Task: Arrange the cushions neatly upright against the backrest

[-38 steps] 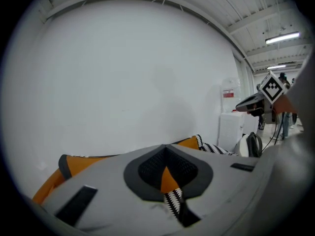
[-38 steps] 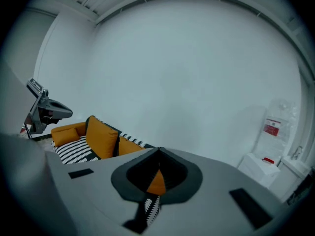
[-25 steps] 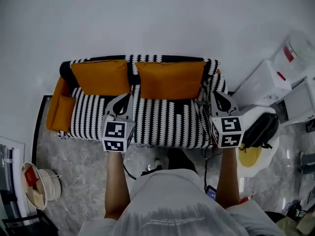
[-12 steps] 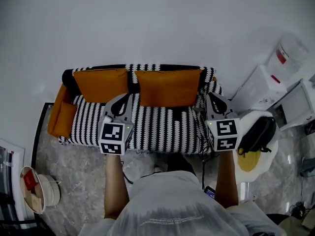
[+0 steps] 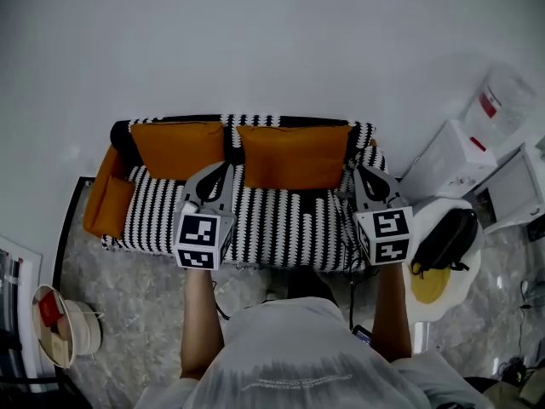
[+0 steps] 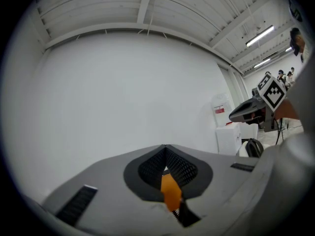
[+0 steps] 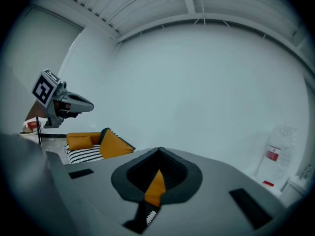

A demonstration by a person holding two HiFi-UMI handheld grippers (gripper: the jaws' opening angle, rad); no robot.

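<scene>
In the head view a black-and-white striped sofa [image 5: 281, 220] stands against a white wall. Two orange cushions stand upright against its backrest, one at the left [image 5: 174, 147] and one at the middle-right [image 5: 294, 154]. A third orange cushion [image 5: 106, 198] leans at the left armrest. My left gripper [image 5: 225, 169] hovers shut and empty over the seat, below the gap between the two cushions. Also shut and empty, my right gripper [image 5: 359, 170] hangs by the sofa's right end. In each gripper view the jaws meet, left gripper [image 6: 166, 168] and right gripper [image 7: 157, 171], with only an orange sliver showing behind.
White boxes [image 5: 460, 147] stand right of the sofa. A round white table [image 5: 460, 279] carries a black bag [image 5: 447, 237]. A basket [image 5: 64, 326] sits on the marble floor at the lower left. A cable [image 5: 223, 301] runs over the floor before the sofa.
Both grippers rose a little above the seat early in the second, then held still. The cushions have not moved.
</scene>
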